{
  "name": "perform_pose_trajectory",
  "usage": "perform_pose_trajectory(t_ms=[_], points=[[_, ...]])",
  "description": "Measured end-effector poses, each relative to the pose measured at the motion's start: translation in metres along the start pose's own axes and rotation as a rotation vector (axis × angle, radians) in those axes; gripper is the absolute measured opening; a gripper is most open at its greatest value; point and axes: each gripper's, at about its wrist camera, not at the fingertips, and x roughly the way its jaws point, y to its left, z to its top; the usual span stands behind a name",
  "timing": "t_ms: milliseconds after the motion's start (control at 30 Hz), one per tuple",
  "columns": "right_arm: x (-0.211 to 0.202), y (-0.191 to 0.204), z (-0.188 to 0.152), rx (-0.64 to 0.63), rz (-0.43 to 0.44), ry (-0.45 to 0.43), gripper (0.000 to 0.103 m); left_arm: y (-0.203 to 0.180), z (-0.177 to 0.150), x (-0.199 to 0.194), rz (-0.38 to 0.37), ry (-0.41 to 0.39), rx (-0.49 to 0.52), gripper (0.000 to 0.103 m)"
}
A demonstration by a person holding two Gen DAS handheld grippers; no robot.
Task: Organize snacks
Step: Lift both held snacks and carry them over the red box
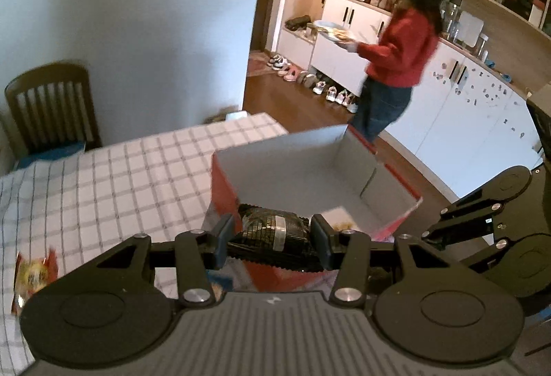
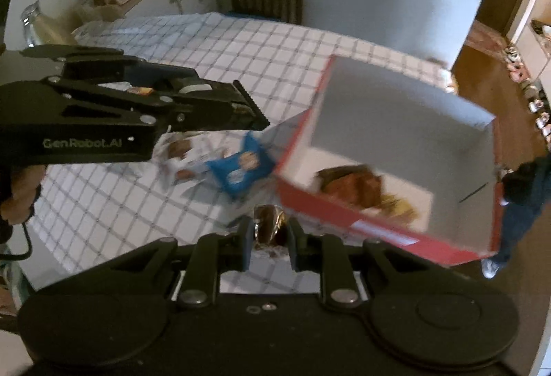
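My left gripper (image 1: 273,234) is shut on a black snack packet (image 1: 273,231) with a silver band, held just over the near rim of the red box (image 1: 227,190). From the right wrist view the left gripper (image 2: 253,117) shows from the side with the packet's serrated edge sticking out. My right gripper (image 2: 268,238) is shut on a small brown, shiny snack (image 2: 268,226), close to the near wall of the red box (image 2: 344,217). Inside the box lies a brown snack bag (image 2: 358,186). A blue packet (image 2: 241,171) rests on the checked tablecloth (image 2: 206,48).
A red and yellow snack bag (image 1: 32,272) lies at the table's left edge. A wooden chair (image 1: 51,107) stands at the far end. A person in a red top (image 1: 399,48) carries a plate near white cabinets. More wrappers (image 2: 179,152) lie left of the blue packet.
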Motion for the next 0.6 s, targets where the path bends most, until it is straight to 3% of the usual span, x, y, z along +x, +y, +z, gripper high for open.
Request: perform_pose_trajectory(t_ms=[267, 600], points=[[0.002, -0.074, 0.01, 0.051, -0.093, -0.034, 0.02, -0.029, 0.043, 0.057, 0.011, 0.018, 0.054, 0.048], [0.035, -0.137, 0.004, 0.115, -0.174, -0.001, 0.02, -0.044, 0.048, 0.144, 0.03, 0.134, 0.037, 0.048]])
